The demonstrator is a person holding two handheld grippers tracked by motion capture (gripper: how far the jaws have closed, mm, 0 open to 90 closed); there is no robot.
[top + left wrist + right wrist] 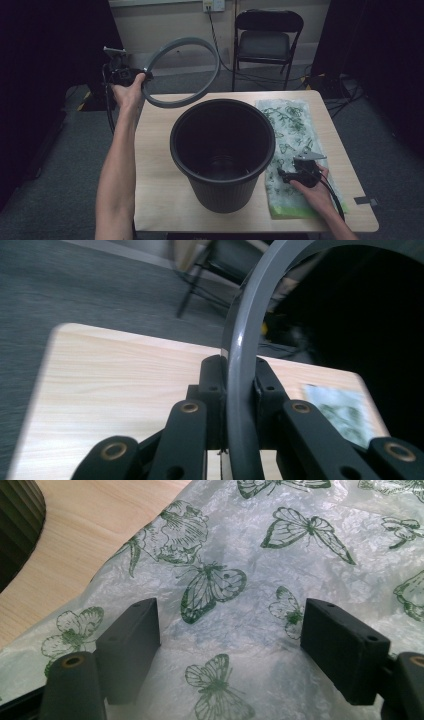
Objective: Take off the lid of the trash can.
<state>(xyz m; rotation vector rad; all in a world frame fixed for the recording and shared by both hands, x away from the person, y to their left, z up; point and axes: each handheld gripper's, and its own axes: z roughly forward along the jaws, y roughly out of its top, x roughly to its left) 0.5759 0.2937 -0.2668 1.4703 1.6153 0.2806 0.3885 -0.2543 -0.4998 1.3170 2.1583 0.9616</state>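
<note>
- The left tool (141,76), matt black with brass-coloured rivets on its linkage, has its jaws drawn in tight on a smooth grey plastic ring (182,72), a thin flat hoop with a slight sheen.
- In the left gripper view the ring (240,385) runs straight up between the two pads, pinched on both faces; it rises from the jaws and curves away to the right.
- In the high view the ring stands almost upright, off the tool's tip, in the air past the far left corner of the pale wood-grain table (160,170).
- The right tool (283,176) rests low over a crinkled translucent plastic bag printed with green butterflies and flowers (292,125); its blocky black jaws stand wide apart with nothing between them but the sheet (235,630) underneath.
- Whether those pads touch the bag cannot be told.
- A large round black plastic bin with ribbed sides (222,152) stands on the table between the two tools, just beside the bag and left of the right tool.
- The ring's top arc is cut off in the left gripper view, and the ground behind it is dark and blurred.
- The bin's ribbed wall (17,525) shows as a sliver at the left edge of the right gripper view.
</note>
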